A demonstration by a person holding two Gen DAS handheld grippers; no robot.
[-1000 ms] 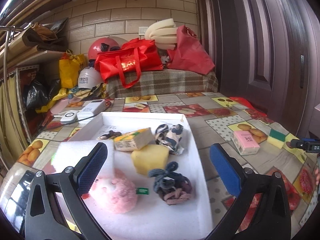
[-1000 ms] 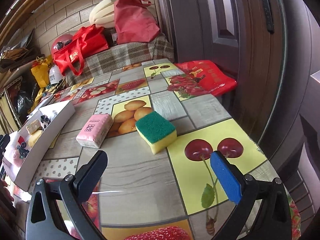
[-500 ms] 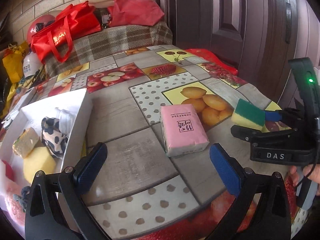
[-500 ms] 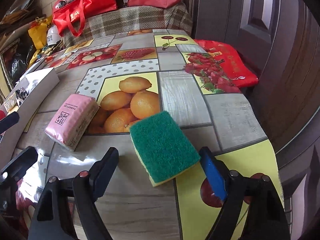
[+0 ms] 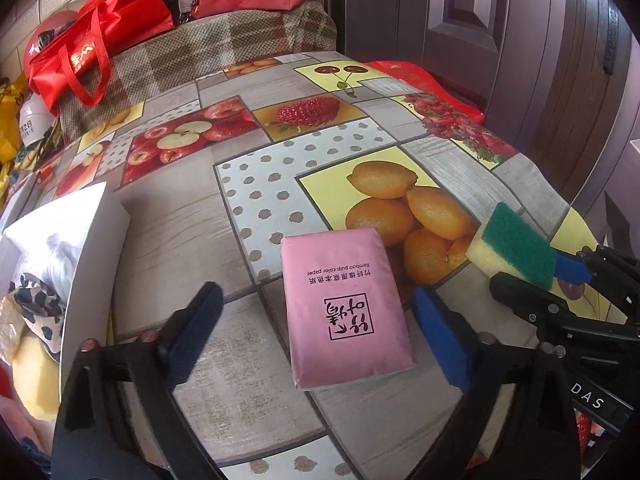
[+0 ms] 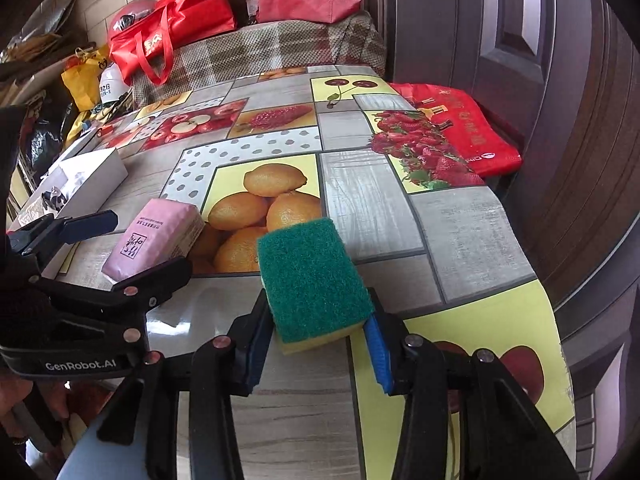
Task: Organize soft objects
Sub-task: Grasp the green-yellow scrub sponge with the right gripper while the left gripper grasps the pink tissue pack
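the pink tissue pack (image 5: 347, 306) is lying flat on the counter (image 5: 224, 216), directly between the fingers of the left gripper (image 5: 316, 332), with its long axis running away from the camera, roughly in line with the way the gripper is pointing, so the fingers are facing its two long sides. the right-hand finger is sitting just beside the pack's edge while the left-hand finger is standing clear of it; the jaws are closing with the pack between them, and the pads are not yet pressing on it. the left hand is plainly the nearer one for this pack. just to its right, the green and yellow sponge (image 6: 314, 284) is sitting between the pads of the right gripper (image 6: 316, 344), green side up, long axis also pointing away; those jaws are closing too, and both pads appear to be pinching its near end. the white box (image 5: 92, 240) holding other soft things is lying to the left of the pack, so any carry is likely going that way. the pack is reading "bamboo pulp color paper" plus chinese characters, upside down from this side. the gripper bodies are showing "das" and "genrobot.ai".
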